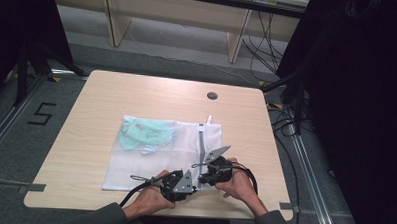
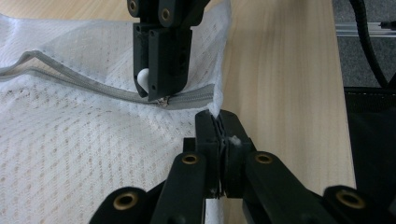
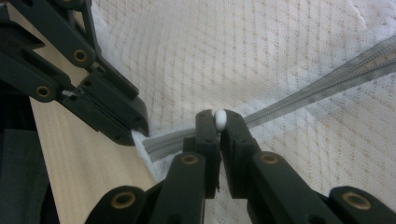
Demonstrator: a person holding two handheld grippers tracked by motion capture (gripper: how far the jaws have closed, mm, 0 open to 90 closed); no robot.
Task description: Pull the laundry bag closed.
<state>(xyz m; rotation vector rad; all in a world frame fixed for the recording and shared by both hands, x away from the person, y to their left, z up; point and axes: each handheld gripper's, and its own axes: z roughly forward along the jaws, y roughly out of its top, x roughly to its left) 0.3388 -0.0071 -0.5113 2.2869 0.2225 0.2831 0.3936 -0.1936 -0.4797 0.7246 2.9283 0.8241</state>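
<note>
A white mesh laundry bag (image 1: 155, 155) lies flat on the table with pale green garments (image 1: 145, 132) inside at its far left. A grey zipper (image 1: 201, 142) runs along its right side. At the bag's near right corner, my left gripper (image 1: 193, 186) (image 2: 218, 119) is shut on the mesh edge just past the zipper's end. Facing it, my right gripper (image 1: 202, 178) (image 3: 219, 120) is shut on the white zipper pull (image 3: 220, 119). The zipper (image 3: 317, 88) stands parted beyond the pull. In the left gripper view the right gripper (image 2: 154, 91) comes down from the top.
The light wooden table (image 1: 137, 90) has a round cable hole (image 1: 212, 96) at the back right. Its front edge lies just under the hands. Black cables (image 1: 286, 120) and dark stands flank the table on the floor; a "5" (image 1: 40, 114) is marked at the left.
</note>
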